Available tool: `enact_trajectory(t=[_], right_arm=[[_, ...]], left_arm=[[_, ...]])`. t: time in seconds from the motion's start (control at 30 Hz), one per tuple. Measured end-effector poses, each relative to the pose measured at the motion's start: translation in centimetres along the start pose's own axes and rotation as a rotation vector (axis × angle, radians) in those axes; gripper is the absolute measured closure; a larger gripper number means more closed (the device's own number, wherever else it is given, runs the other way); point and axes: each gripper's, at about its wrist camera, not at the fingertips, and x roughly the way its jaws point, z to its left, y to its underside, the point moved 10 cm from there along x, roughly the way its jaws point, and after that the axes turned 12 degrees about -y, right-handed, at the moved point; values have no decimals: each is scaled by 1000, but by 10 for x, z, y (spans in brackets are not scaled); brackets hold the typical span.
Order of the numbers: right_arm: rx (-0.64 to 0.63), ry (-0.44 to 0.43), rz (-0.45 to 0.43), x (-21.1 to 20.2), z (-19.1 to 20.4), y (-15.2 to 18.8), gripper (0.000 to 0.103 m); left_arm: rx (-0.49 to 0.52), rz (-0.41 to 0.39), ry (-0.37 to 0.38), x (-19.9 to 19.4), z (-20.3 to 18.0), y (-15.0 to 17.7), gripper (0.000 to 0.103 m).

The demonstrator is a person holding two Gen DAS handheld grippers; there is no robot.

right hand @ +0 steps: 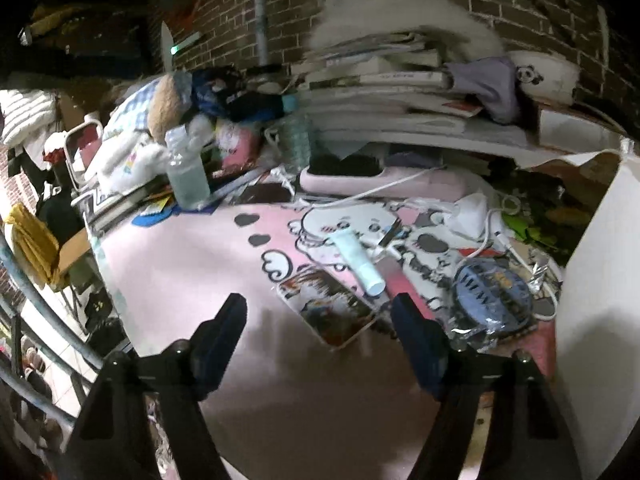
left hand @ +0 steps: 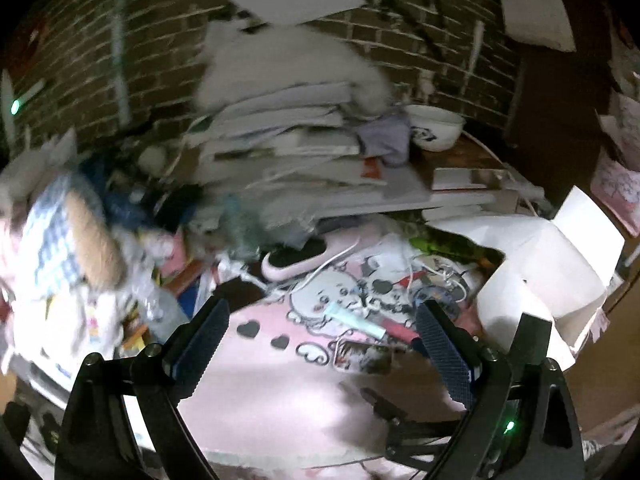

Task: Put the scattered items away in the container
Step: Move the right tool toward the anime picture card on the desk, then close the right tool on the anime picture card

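Scattered items lie on a pink cartoon mat [right hand: 200, 264]. A pale teal tube [right hand: 358, 260] [left hand: 354, 320] rests beside a pink stick [right hand: 394, 276]. A printed phone case [right hand: 332, 308] [left hand: 364, 354] lies just in front of them. A blue item in a clear wrapper [right hand: 492, 292] sits further right, near a white charger with its cable [right hand: 472, 212]. The white container [right hand: 600, 280] [left hand: 540, 272] stands at the mat's right side. My right gripper [right hand: 318, 312] is open, low over the mat, with the phone case between its fingertips. My left gripper [left hand: 324, 332] is open and empty, just short of the tube.
A clear water bottle [right hand: 186, 176] stands at the mat's left rear among plush toys and clutter. A pink device [right hand: 360, 180] and a tall stack of books and papers [right hand: 380, 92] line the back, against a brick wall. A panda bowl [left hand: 436, 126] sits back right.
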Motion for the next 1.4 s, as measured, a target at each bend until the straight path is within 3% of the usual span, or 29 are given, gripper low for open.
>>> enact_trajectory(t=[0.13, 0.3, 0.83, 1.0, 1.13, 1.2, 1.23, 1.33, 1.4], right_arm=[[31, -10, 28, 10, -8, 2, 30], [60, -47, 67, 23, -11, 3, 30], [50, -94, 128, 43, -7, -2, 30], [41, -128, 145, 47, -4, -4, 22], [21, -134, 160, 47, -1, -2, 22], [-63, -249, 168, 44, 11, 0, 22], [-55, -264, 172, 41, 12, 2, 22], [-29, -290, 173, 33, 14, 7, 22], [-28, -253, 150, 28, 10, 8, 22]], left_arm=[[-87, -11, 26, -2, 15, 9, 9], [-127, -29, 17, -4, 30, 12, 9], [-162, -27, 52, 1, 38, 14, 9], [-168, -15, 59, 4, 38, 15, 9], [-162, -16, 59, 4, 37, 16, 9], [-162, -14, 54, 5, 37, 16, 9], [-165, -14, 51, 6, 38, 17, 9], [-173, -10, 62, 7, 38, 17, 9], [-176, -9, 68, 7, 37, 17, 9]])
